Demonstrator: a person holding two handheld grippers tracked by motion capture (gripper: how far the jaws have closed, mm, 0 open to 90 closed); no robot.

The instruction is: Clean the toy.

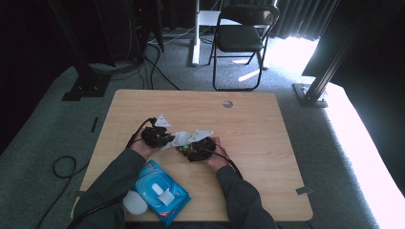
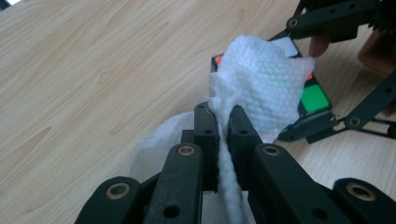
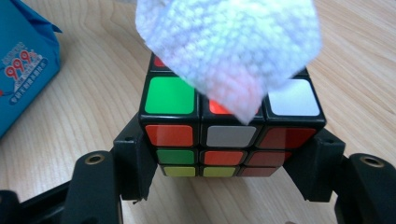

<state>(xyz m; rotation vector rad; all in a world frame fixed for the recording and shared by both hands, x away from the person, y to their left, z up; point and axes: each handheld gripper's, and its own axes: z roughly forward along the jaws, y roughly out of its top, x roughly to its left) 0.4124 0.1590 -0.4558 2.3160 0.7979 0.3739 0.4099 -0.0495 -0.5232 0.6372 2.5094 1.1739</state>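
White wet wipe (image 2: pixel 261 84), pinched by left gripper (image 2: pixel 223 122), covers puzzle cube (image 3: pixel 231 135) clamped by right gripper (image 3: pixel 229 175); wiping underway, next stroke likely needs firm cube hold.

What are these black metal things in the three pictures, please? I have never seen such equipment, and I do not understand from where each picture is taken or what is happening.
A person sits at a wooden table and holds a hand-operated gripper in each hand. Each gripper has two black jaws.

The high view looks down from above: the left gripper and the right gripper meet near the table's middle. The other two pictures come from small cameras riding on the grippers, looking along their jaws.

In the left gripper view, the jaws are shut on a white wet wipe, which drapes over a puzzle cube. In the right gripper view, the jaws clamp that cube from both sides while the wipe lies on its top. It looks like the cube is being wiped clean.

Near the person lies a blue pack of wipes with its flap open.
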